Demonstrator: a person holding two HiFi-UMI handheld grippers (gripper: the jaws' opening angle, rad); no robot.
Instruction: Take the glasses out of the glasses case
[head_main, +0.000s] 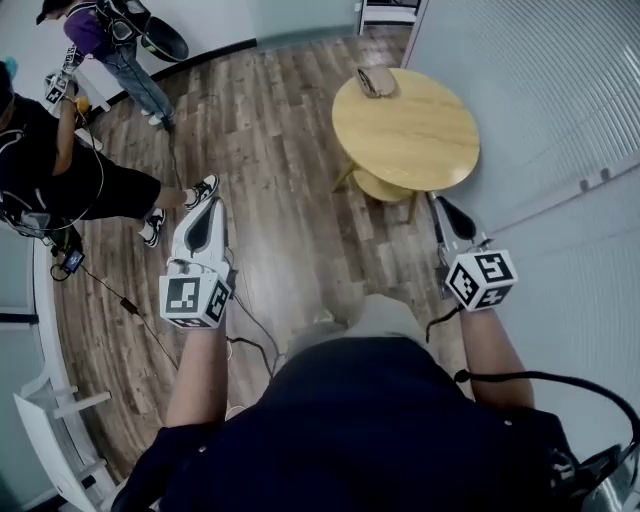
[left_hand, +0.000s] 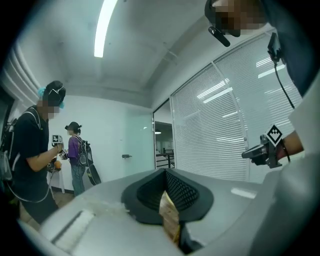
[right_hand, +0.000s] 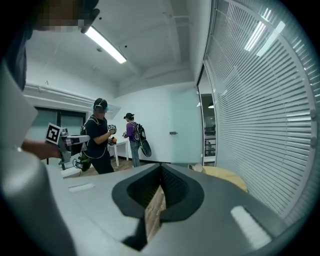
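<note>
Glasses case (head_main: 377, 82) lies on the far side of the round table (head_main: 420, 140), close to its rim. From here you cannot read whether the lid is up or whether the glasses are inside. Judgement: the task is not yet begun, since you stand short of the table and touch nothing.

Left gripper (head_main: 210, 206): jaws together with nothing between them. It is held level, well to the left of the table, over bare floor.
Right gripper (head_main: 440, 205): jaws also closed and empty. It is tipped slightly down, with its tip by the table's near edge in the head view.
Judgement: you carry both closed and out in front as for an approach, because there is nothing to grip until you reach the case.

Around the table:
- A stool (head_main: 385, 187) is tucked under its near side.
- A wall of blinds (head_main: 540, 90) runs close along its right.
- A person in black (head_main: 60, 175) and a person in purple (head_main: 100, 35) stand well to its left.
- A cable (head_main: 130, 308) trails on the floor, also to its left.

In the way: the stool may stop your feet, and the case sits on the far side, so expect a reach across the top. The two people are well apart from your path.
</note>
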